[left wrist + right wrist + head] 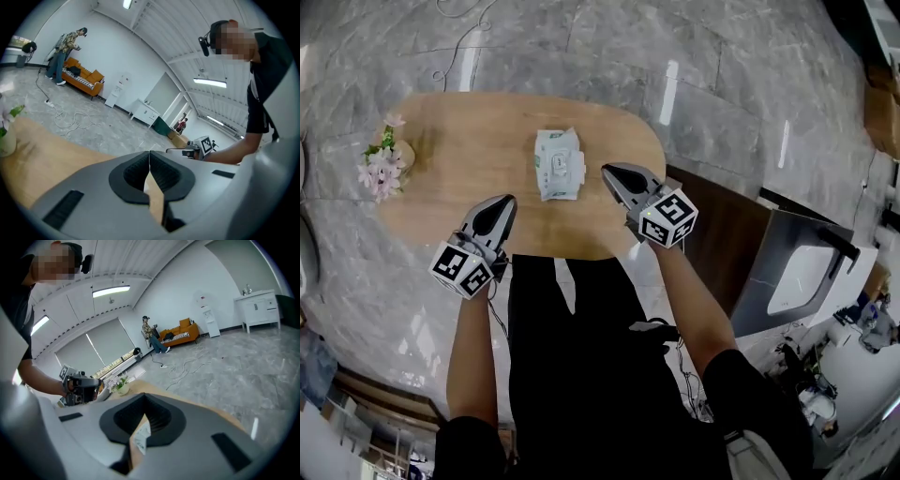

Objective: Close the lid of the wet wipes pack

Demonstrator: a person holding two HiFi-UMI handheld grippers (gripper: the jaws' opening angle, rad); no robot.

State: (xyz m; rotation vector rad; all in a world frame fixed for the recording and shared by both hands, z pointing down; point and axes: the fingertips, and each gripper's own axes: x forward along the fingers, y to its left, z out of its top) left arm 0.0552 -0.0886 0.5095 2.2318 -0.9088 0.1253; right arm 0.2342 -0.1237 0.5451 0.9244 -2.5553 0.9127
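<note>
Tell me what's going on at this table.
A person stands at a wooden table with a gripper in each hand. The wet wipes pack lies flat mid-table, and neither gripper touches it. The left gripper and right gripper hover near the table's front edge, jaws shut on nothing, the right one nearer the pack. I can't tell whether the lid is down.

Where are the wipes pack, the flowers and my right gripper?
wet wipes pack [559, 167]: head view, middle of its top face.
flowers [380, 173]: head view, the pink blooms.
right gripper [606, 170]: head view, tip of its shut jaws.
</note>
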